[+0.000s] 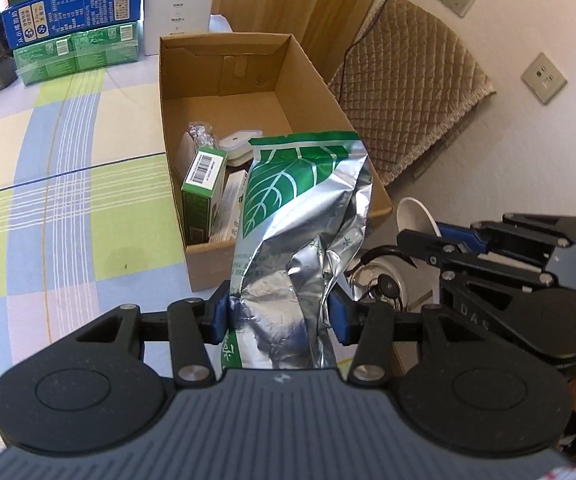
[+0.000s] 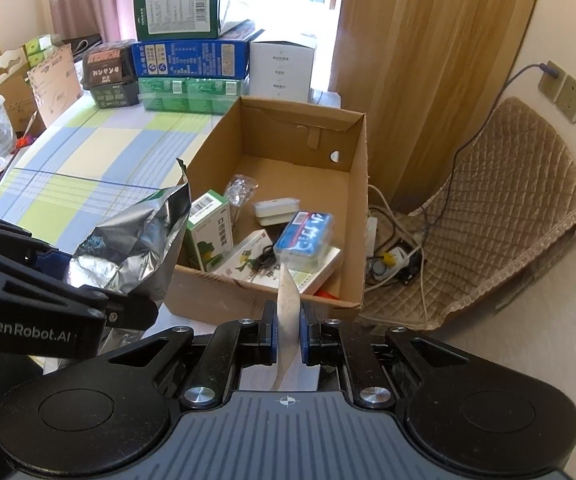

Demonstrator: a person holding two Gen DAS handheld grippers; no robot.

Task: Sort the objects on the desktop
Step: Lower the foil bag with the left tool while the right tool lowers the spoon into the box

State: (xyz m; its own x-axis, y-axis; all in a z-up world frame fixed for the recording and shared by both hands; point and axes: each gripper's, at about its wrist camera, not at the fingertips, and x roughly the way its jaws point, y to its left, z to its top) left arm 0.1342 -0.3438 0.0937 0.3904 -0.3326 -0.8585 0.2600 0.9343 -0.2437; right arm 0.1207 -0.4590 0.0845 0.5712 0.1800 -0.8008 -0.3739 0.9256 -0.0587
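Two blue pads of the left hand-held gripper (image 1: 279,312) are clamped on a crinkled silver foil pouch with a green leaf print (image 1: 300,216), held just in front of the open brown cardboard box (image 1: 316,76) on the checked table (image 1: 67,152). In the right wrist view, the right hand-held gripper (image 2: 288,332) pinches a thin white paper strip (image 2: 288,300) before that box's near wall, with the pouch at its left.

Black left gripper (image 1: 279,316) and right gripper (image 2: 288,332), blue pads, silver screws.
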